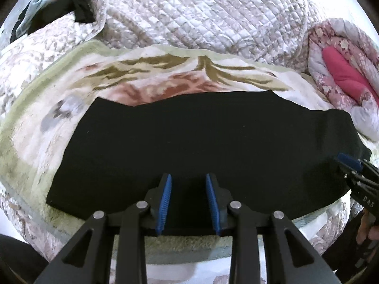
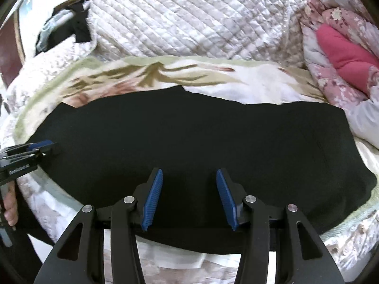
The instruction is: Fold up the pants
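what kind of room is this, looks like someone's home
Most likely a bedroom at home: the black pants lie on a bed spread with a floral blanket, a quilted coverlet behind it and a rolled pink comforter at the side.

Black pants [image 2: 189, 142] lie flat across floral blanket [image 2: 142, 71], right under & ahead of right gripper [image 2: 189, 176]; jaws apart, nothing btwn pads. Left gripper [image 2: 45, 145] off to its left at pants edge. Pink pillow [image 2: 341, 47] far right, beyond.
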### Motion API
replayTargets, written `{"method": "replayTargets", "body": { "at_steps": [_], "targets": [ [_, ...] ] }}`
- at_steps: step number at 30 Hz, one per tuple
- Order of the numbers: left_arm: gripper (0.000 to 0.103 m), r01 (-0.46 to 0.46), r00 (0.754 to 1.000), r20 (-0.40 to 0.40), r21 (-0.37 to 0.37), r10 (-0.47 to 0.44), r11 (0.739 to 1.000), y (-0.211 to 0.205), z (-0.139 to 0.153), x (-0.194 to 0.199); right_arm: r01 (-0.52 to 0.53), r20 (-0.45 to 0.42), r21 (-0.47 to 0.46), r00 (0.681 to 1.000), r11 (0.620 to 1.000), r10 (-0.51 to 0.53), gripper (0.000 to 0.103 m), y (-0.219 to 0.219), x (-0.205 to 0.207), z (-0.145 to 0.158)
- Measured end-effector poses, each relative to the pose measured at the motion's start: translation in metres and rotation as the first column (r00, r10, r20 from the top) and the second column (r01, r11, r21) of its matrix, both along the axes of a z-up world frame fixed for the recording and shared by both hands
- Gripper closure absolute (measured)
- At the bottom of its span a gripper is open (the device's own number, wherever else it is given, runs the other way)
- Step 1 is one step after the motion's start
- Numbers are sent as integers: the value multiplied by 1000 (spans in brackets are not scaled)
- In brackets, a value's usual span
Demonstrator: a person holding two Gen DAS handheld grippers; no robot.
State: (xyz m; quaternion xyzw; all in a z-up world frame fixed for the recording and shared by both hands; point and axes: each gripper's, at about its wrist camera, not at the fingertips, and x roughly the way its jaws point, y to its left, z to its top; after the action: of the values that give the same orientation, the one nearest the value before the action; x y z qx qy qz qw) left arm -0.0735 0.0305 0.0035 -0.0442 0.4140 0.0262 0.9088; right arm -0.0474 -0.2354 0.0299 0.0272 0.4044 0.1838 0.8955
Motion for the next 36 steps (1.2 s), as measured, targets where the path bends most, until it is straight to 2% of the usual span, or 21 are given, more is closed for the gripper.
{"method": "replayTargets", "body": {
  "at_steps": [4,7,11,15,18,21,24,27,29,36],
  "targets": [
    [70,-51,999,0,-7,51,999,18,1,-2,-30,-21,-6,999,1000,30,55,7,-1,-4],
    [70,-125,992,8,0,125,992,39,5,-5,-34,-14,9,999,999,34,55,6,-1,-2],
    [70,-201,979,9,-65,203,977,69,11,-22,-37,-18,15,999,999,37,55,8,-1,-2],
    [69,-196,980,17,-105,199,975,75,11,-49,-47,-17,24,999,999,48,55,12,0,0],
    [68,-217,976,-21,-141,216,966,82,2,-55,-62,-13,32,998,998,63,55,18,1,1],
    [68,-226,974,-27,-175,225,958,87,-2,-56,-80,-8,30,997,996,81,55,24,1,2],
    [59,-222,975,-27,-229,222,948,91,-6,-51,-86,-5,26,996,996,86,55,25,2,2],
    [56,-239,970,-22,-262,241,935,94,-9,-46,-77,-7,28,997,997,77,55,25,2,3],
    [52,-245,968,-12,-274,252,930,92,-10,-45,-66,-9,34,998,997,67,55,22,3,2],
    [52,-285,951,31,-295,307,912,95,-12,-43,-64,-13,51,998,997,65,55,21,5,1]
  ]
}}
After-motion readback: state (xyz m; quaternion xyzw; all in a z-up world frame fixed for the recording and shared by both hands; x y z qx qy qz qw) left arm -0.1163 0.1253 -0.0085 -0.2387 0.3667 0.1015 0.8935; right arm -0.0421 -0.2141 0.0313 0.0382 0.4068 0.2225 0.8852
